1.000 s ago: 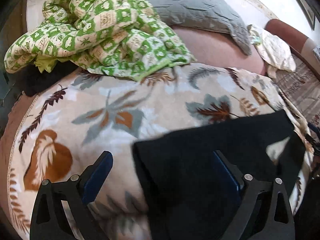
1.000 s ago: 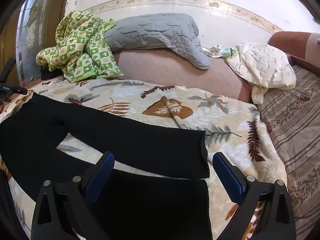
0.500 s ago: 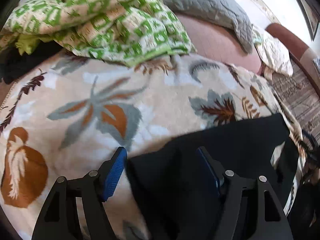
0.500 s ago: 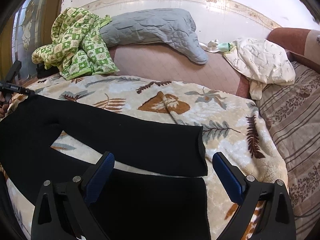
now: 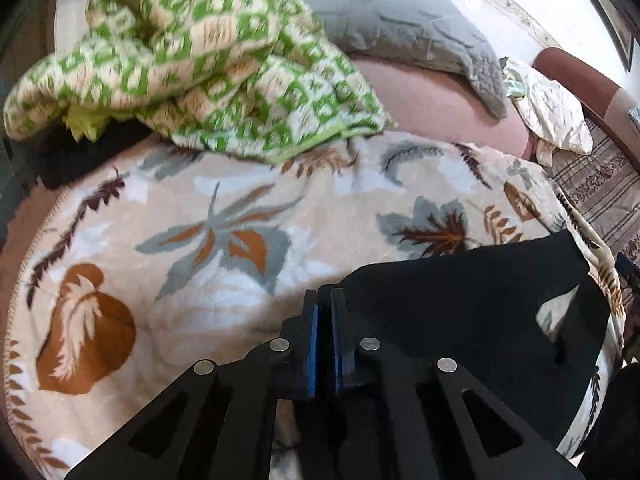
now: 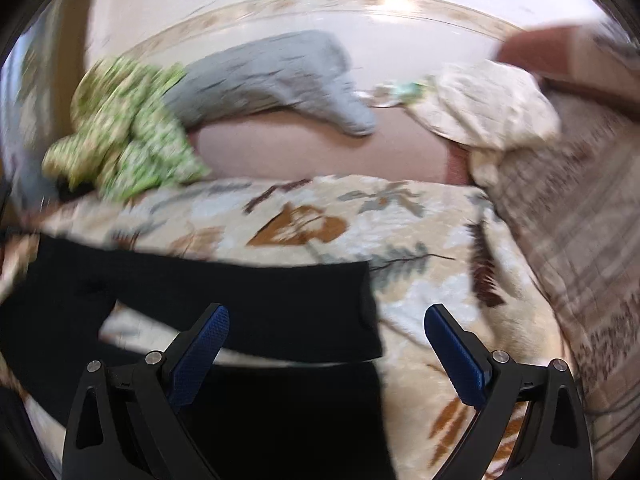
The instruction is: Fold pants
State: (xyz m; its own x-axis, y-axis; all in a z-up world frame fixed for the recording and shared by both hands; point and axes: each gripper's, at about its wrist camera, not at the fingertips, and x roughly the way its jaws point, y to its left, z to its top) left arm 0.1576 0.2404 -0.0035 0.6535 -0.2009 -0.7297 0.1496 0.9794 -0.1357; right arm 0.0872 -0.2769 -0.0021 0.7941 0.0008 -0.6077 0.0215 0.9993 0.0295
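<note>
Black pants (image 5: 460, 300) lie spread on a leaf-print blanket (image 5: 200, 240). My left gripper (image 5: 324, 300) is shut on the waist edge of the pants at their left end. In the right wrist view the two legs of the pants (image 6: 248, 300) run left to right, the far leg ending in a cuff at mid-frame and the near leg lying under my gripper. My right gripper (image 6: 326, 320) is open above the near leg's cuff, holding nothing. This view is motion-blurred.
A green checked quilt (image 5: 200, 60) is bunched at the back left. A grey pillow (image 5: 400, 32) lies behind it, a cream cloth (image 5: 552, 116) at the back right, and a striped cover (image 6: 580, 260) on the right.
My left gripper closed from wide open onto the waist edge of the pants. My right gripper stayed open and the view shifted with blur.
</note>
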